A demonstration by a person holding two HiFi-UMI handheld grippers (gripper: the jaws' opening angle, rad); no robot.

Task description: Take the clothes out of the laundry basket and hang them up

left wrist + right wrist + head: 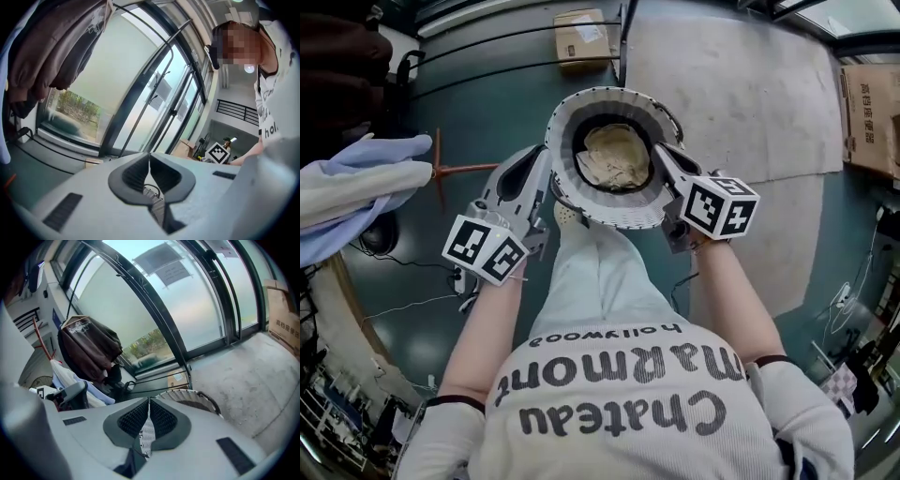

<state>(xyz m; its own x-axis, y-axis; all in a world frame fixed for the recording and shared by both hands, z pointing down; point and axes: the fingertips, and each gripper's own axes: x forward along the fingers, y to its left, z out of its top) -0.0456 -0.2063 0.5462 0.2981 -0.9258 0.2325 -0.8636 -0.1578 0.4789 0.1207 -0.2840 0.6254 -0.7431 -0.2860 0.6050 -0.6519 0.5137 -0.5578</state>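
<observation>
Head view shows, far to the left of the laundry basket (609, 220), light blue and cream clothes (356, 183) hanging. A red rod (459, 170) lies over the teal floor (487, 103) between them and the basket. Next comes the left gripper (542, 183), which touches the left side of the basket rim. In the left gripper view its fingers (133, 174) are pressed together on a thin strip of the perforated basket wall. A brown garment (51, 51) hangs at the upper left of that view, in front of big windows (140, 93).

The basket is round and white and sits just in front of the person's legs (595, 272). Whether it rests on the floor I cannot tell. A beige garment (614, 157) lies inside it. The right gripper (667, 167) is at the right side of the rim. In the right gripper view its fingers (164, 419) are also clamped on the basket wall, and the rim curves away behind them. Well to the right of the basket, a cardboard box (869, 112) stands near a grey mat (741, 84).
</observation>
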